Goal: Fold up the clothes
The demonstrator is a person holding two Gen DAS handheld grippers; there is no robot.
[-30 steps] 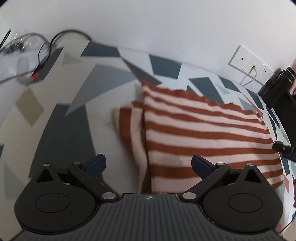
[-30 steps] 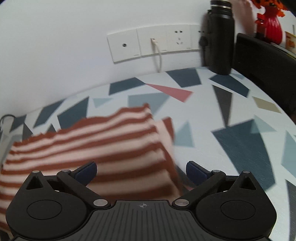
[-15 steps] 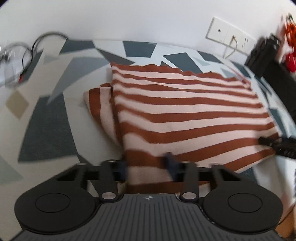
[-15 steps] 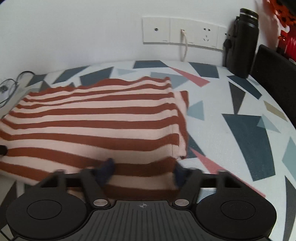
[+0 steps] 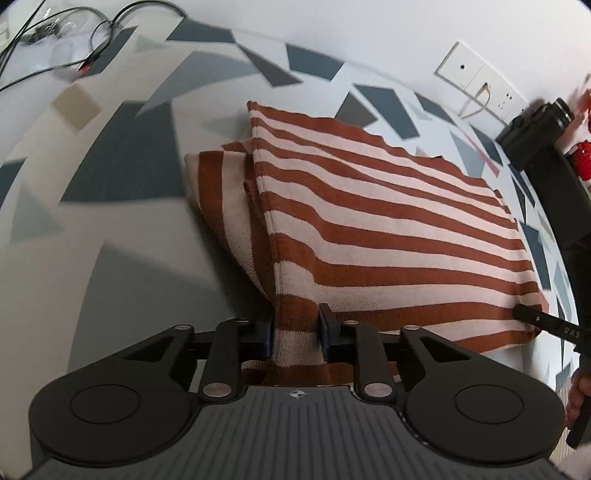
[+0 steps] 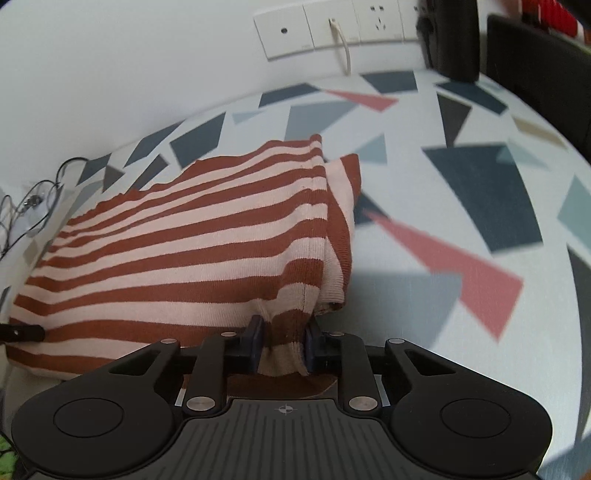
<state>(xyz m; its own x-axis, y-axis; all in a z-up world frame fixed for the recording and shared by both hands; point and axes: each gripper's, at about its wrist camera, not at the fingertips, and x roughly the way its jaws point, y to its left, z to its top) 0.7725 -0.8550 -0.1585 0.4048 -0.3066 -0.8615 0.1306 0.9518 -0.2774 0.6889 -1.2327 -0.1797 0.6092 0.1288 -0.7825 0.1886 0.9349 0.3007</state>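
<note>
The striped sweater (image 5: 388, 229) in the middle of the frame is soft knitted cloth with tiny ribs. The tabletop (image 6: 461, 184) looks smooth and matt, with printed shapes on it. The left gripper (image 5: 295, 330) and the right gripper (image 6: 282, 341) are matt black plastic with shiny little metal pins. The wall plates (image 6: 332, 29) at the top look smooth plastic.

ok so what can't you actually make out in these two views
- Left wrist view: the striped garment's near hem, hidden behind the left gripper.
- Right wrist view: the black bottle, cut off by the top edge and blurred.
- Left wrist view: the cables at far left, too small and blurred.
</note>
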